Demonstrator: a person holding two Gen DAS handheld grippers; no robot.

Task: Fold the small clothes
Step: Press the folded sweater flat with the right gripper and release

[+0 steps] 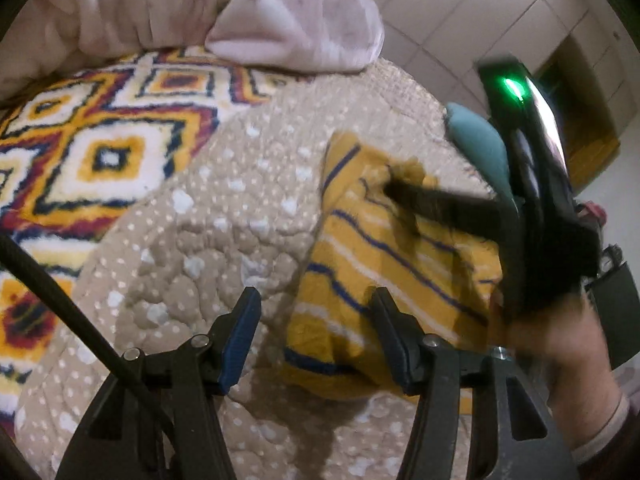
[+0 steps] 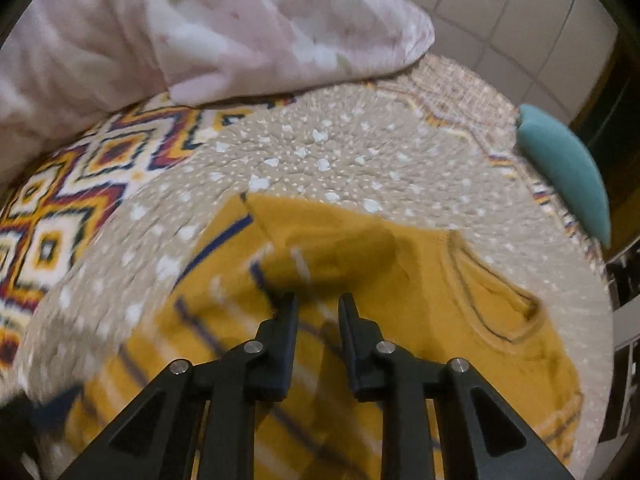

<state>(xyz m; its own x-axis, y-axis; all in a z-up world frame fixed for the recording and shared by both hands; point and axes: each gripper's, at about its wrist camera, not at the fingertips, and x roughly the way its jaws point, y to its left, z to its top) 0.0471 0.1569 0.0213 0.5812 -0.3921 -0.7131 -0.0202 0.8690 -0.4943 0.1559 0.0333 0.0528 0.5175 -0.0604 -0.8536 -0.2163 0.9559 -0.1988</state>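
A beige quilt with white dots (image 1: 224,216) fills the middle of both views, lying over a blanket patterned in orange, white and dark diamonds (image 1: 80,152) at the left of each frame. A pale pink floral duvet (image 2: 224,28) is bunched across the top. A mustard-yellow striped small shirt (image 2: 420,280) lies on the quilt: it spreads over the lower centre and right of the right wrist view, neckline toward the right, and sits right of centre in the left wrist view. A teal cushion (image 2: 568,168) rests at the upper right edge of the bed.

The right gripper (image 2: 318,304) hovers over the shirt, its jaws a narrow gap apart with nothing clearly between them; motion blur hides any contact. The left gripper (image 1: 316,304) is spread wide and empty at the shirt's lower left corner.
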